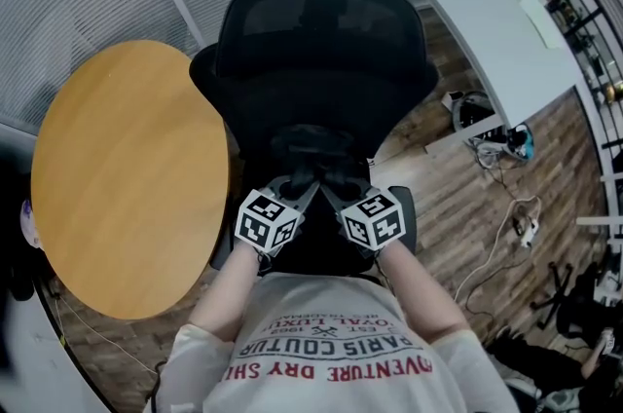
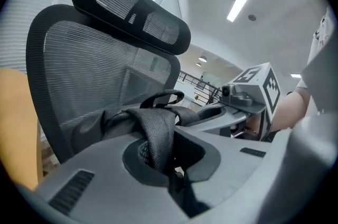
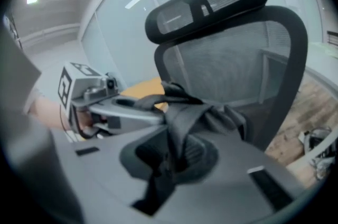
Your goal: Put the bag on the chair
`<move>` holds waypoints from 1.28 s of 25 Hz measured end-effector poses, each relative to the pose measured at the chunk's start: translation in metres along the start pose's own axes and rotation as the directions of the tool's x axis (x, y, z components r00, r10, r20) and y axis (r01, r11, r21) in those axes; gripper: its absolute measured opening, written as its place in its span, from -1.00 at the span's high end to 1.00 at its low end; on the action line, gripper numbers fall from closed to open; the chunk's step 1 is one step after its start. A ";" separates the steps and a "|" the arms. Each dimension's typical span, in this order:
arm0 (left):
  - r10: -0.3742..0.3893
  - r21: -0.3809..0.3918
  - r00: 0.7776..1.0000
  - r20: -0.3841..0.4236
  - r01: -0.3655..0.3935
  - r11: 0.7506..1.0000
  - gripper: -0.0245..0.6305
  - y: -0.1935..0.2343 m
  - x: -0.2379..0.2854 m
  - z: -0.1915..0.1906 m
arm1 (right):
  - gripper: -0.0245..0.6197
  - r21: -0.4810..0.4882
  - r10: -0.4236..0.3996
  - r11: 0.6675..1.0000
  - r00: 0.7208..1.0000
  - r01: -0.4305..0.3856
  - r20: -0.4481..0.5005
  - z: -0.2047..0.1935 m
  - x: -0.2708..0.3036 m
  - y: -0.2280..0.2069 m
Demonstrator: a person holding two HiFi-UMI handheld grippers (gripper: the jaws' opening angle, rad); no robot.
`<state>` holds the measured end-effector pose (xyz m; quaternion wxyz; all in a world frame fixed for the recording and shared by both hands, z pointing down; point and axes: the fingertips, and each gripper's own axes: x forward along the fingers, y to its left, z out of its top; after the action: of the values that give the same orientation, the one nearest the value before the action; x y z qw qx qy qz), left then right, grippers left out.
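A black mesh office chair (image 1: 321,41) stands in front of me, its backrest filling the left gripper view (image 2: 95,75) and the right gripper view (image 3: 237,70). A black bag (image 1: 313,148) sits low against the backrest over the seat. My left gripper (image 1: 300,192) is shut on one of its black webbing straps (image 2: 158,133). My right gripper (image 1: 333,194) is shut on another strap (image 3: 179,122). The two grippers are side by side, close together, jaws pointing at the backrest. Whether the bag's bottom rests on the seat is hidden.
A round wooden table (image 1: 127,177) stands right beside the chair on the left. A white desk (image 1: 487,12) is at the back right, with cables and a power strip (image 1: 516,226) on the wooden floor beneath it. A glass wall with blinds lies behind.
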<state>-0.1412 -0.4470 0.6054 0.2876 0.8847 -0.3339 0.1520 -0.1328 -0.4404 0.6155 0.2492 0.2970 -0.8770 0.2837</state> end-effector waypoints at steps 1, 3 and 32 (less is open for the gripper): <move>-0.006 -0.006 1.000 -0.014 0.006 1.000 0.83 0.001 0.003 -0.004 | 0.78 -0.005 -0.006 1.000 1.000 0.006 -0.008 -0.003 0.002 -0.002; -0.017 -0.030 0.999 -0.041 0.016 0.999 0.83 0.005 0.007 -0.014 | 0.78 -0.029 -0.031 0.999 0.999 0.030 -0.023 -0.010 0.009 -0.007; 0.154 0.007 0.986 0.063 -0.155 0.988 0.18 0.025 -0.015 -0.007 | 0.45 0.006 -0.271 0.962 0.947 0.275 0.173 0.011 -0.042 -0.029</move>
<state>-0.1699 -0.4505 0.6140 0.2593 0.8621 -0.4093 0.1482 -0.0873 -0.4511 0.5927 0.2118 0.4367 -0.8483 0.2118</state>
